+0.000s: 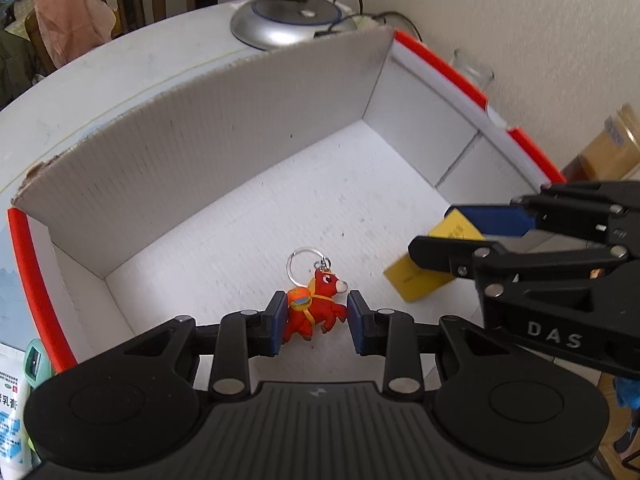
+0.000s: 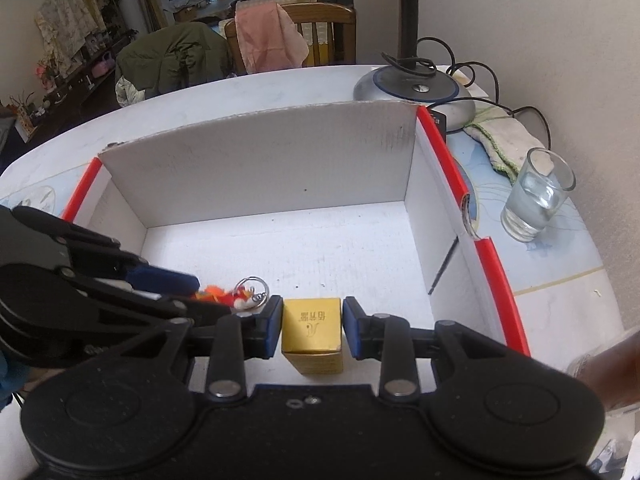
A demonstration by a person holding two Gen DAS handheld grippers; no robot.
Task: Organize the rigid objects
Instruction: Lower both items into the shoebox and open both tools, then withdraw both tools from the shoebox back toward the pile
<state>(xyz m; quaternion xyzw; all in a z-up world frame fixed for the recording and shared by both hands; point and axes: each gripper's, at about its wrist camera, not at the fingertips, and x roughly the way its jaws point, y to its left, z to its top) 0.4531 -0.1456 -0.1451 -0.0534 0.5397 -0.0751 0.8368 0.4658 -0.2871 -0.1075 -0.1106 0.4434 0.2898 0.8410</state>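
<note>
A red toy horse keychain [image 1: 316, 308] with a metal ring sits low over the floor of a white cardboard box [image 1: 200, 140] with red rims. My left gripper [image 1: 318, 322] is shut on it, both blue pads against its sides. In the right wrist view the toy [image 2: 236, 296] shows just past the left gripper [image 2: 208, 296]. A small yellow carton [image 2: 312, 328] stands on the floor of the box [image 2: 260, 168] between the pads of my right gripper [image 2: 312, 320], which stand just off its sides, so this gripper is open. The left wrist view shows the carton [image 1: 420, 276] under the right gripper [image 1: 436, 232].
A silver lamp base [image 2: 416, 88] with cables stands behind the box. To the right of the box are a glass of water [image 2: 536, 196] and a crumpled cloth [image 2: 500, 140]. White printed packets [image 1: 12, 400] lie left of the box. A chair [image 2: 320, 32] with a pink cloth stands beyond the table.
</note>
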